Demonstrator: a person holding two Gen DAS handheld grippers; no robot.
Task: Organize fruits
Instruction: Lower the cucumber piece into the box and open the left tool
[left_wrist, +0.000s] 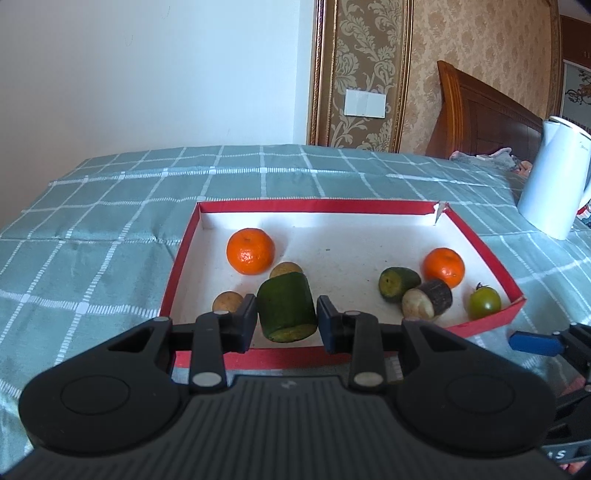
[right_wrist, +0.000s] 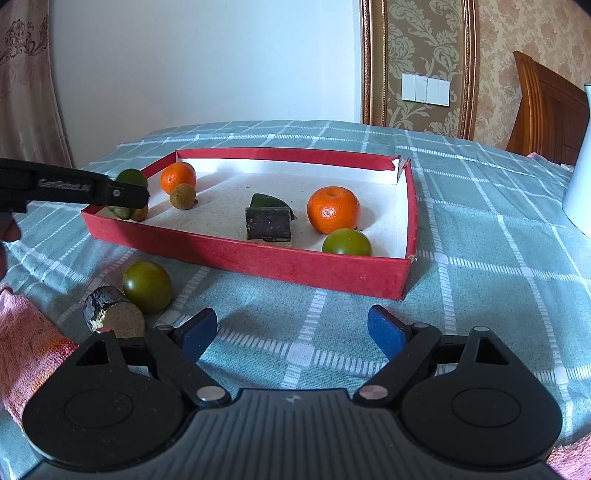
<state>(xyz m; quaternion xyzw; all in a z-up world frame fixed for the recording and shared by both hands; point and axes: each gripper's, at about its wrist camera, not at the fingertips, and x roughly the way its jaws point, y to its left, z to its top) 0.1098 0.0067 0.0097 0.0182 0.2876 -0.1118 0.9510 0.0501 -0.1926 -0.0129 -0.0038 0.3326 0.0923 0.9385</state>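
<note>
Your checked cloth covers the whole surface, and the red box sits on it, with a white kettle beyond its right corner. In the box lie two oranges, one far left and one right, a smaller green chunk, a dark-skinned piece, a green tomato in the near right corner, and two small brown fruits.

Your left gripper has its jaws clamped on a green cucumber chunk, over the box's near left part.

Your right gripper has its jaws wide apart with nothing between them, over bare cloth in front of the box. Just to its left, outside the box, a second green tomato touches a dark stub, beside a pink towel.
</note>
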